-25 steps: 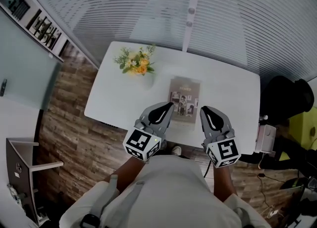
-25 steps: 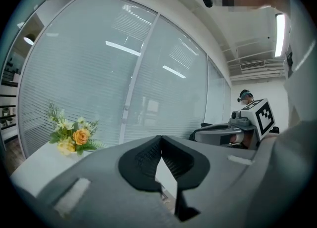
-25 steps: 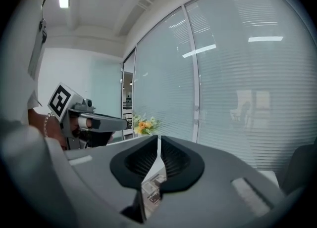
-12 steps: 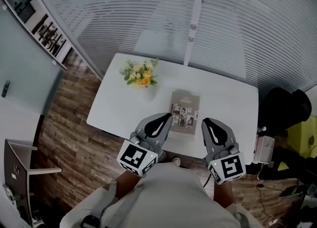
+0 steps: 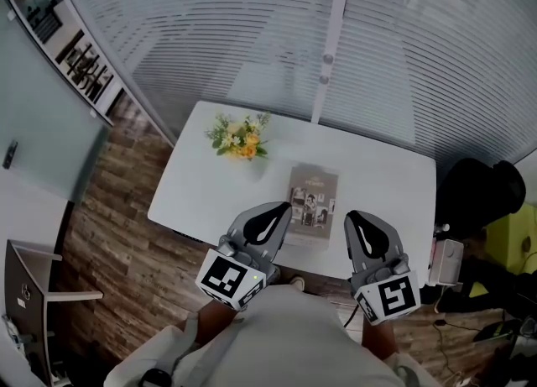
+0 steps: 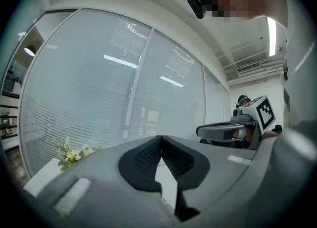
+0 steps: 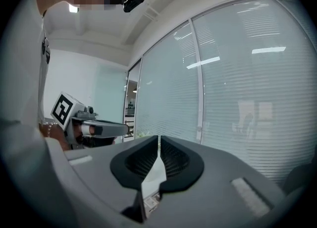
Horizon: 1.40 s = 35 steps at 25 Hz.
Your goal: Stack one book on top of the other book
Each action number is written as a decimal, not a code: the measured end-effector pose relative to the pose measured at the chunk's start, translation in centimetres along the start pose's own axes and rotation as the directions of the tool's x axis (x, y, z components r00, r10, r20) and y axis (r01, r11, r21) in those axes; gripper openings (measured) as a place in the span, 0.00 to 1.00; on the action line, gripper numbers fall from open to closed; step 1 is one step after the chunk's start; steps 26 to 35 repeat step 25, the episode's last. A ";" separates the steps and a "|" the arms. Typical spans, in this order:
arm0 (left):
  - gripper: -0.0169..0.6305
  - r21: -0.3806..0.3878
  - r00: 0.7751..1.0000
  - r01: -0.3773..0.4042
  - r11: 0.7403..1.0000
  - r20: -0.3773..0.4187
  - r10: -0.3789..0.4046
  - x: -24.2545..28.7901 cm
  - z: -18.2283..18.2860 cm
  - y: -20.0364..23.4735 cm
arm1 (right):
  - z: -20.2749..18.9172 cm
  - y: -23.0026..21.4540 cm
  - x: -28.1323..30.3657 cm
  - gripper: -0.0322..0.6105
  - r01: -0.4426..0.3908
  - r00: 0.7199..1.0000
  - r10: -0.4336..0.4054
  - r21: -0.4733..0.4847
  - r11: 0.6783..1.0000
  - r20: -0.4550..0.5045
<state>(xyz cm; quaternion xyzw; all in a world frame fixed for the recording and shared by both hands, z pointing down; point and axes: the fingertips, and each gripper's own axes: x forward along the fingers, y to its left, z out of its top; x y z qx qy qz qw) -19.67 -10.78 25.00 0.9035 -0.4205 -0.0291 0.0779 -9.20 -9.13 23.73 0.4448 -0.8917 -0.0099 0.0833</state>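
The left tongs (image 6: 159, 142) are pressed together with nothing between them, and the right tongs (image 7: 158, 140) are likewise closed and empty. Both hover level in front of the person, on either side of the book (image 5: 313, 196). It lies flat on the white tabletop (image 5: 210, 177), close to the near edge and well apart from the flowers (image 5: 239, 136). Only one cover shows, so whether a second book lies beneath I cannot tell. A careless dip of either closed tip could nudge the book off that near edge.
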 end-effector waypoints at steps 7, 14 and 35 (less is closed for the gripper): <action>0.04 -0.003 1.000 0.007 1.000 -0.001 -0.007 0.2 0.0 0.0 | 0.3 -0.2 -0.1 0.07 0.016 1.000 -0.016 0.001 1.000 0.008; 0.04 -0.009 1.000 0.011 1.000 0.001 -0.011 0.5 -0.3 0.0 | 0.0 -0.4 -0.2 0.07 0.019 1.000 -0.019 0.004 1.000 0.003; 0.04 -0.007 1.000 0.005 1.000 -0.009 -0.005 0.2 -0.3 -0.3 | 0.0 -0.3 -0.7 0.07 0.023 1.000 -0.023 -0.001 1.000 0.004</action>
